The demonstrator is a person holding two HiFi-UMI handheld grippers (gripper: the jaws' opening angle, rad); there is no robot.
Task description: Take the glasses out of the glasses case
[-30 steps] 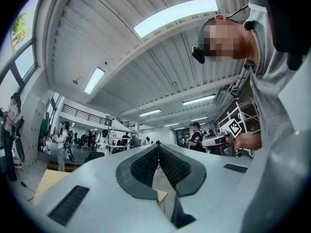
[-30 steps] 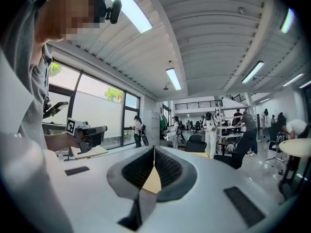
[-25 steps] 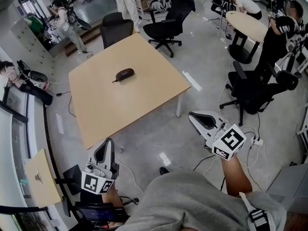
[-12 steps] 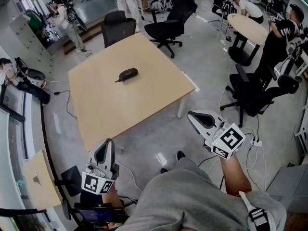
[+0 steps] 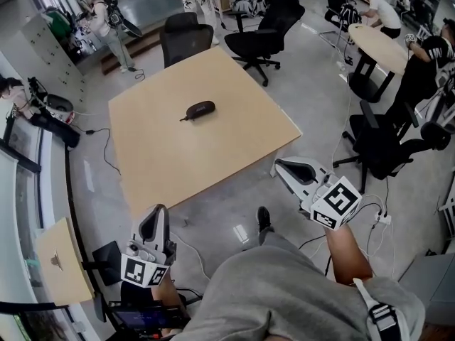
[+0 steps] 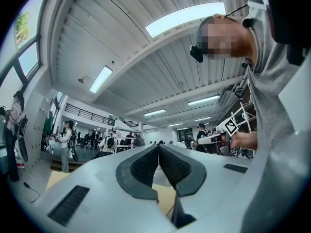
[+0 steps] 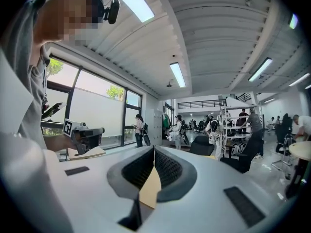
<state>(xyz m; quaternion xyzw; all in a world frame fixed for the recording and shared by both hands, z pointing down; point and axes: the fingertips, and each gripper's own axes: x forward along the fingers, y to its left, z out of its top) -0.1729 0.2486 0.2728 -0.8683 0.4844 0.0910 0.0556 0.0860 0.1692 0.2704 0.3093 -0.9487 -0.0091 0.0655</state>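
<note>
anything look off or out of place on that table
Nothing stands out. The dark glasses case lies flat and looks closed, near the middle of the wooden table, with nothing spilled or damaged that I can see.

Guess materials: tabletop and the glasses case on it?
Tabletop: looks like light wood laminate or veneer, matte; even tan, no glare. Glasses case: dark, rounded, hard-looking shell with a faint sheen; plastic or faux leather, too small to tell.
</note>
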